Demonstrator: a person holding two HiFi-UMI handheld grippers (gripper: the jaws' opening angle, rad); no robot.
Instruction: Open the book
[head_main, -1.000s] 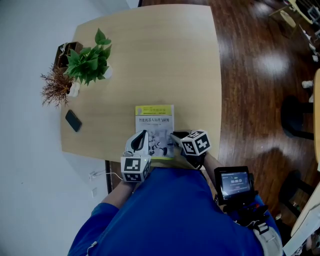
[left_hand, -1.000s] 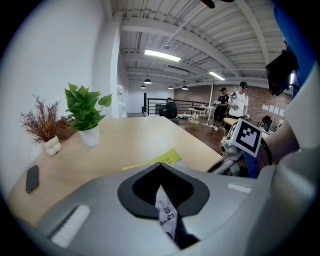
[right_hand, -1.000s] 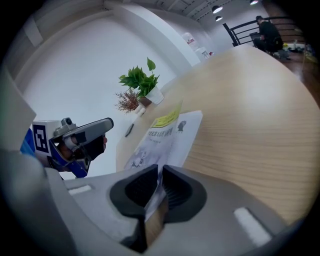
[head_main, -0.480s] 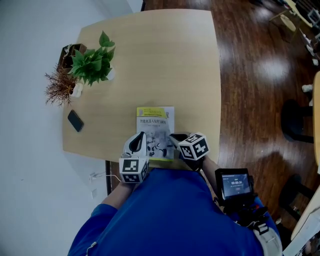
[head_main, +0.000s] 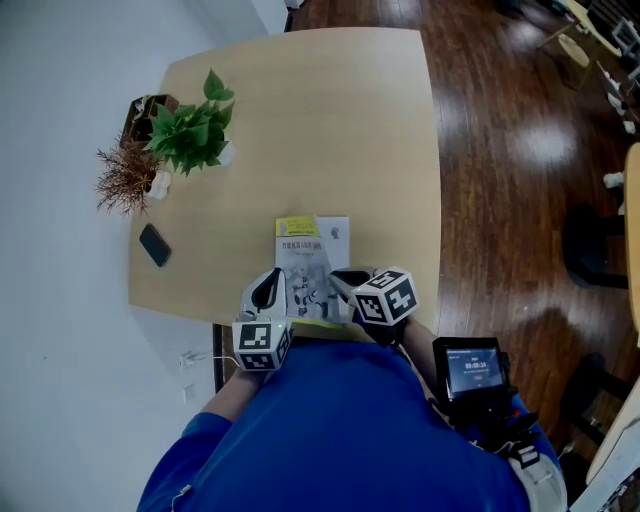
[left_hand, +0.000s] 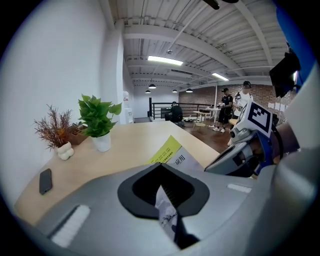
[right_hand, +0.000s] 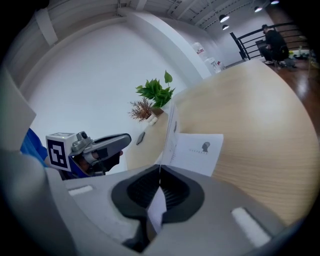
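Green plant (head_main: 190, 135), phone (head_main: 154, 244) apart from book (head_main: 303, 256)

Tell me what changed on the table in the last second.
The yellow-and-white book's front cover, flat a second ago, has swung up toward the left, pinched at its near edge by the left gripper and right gripper, baring a white title page. The green potted plant, dried reddish plant and black phone on the wooden table have not moved.

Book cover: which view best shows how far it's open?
Right gripper view: the cover stands edge-on beside the bare title page. Head view foreshortens it from above; left gripper view shows only its printed face.
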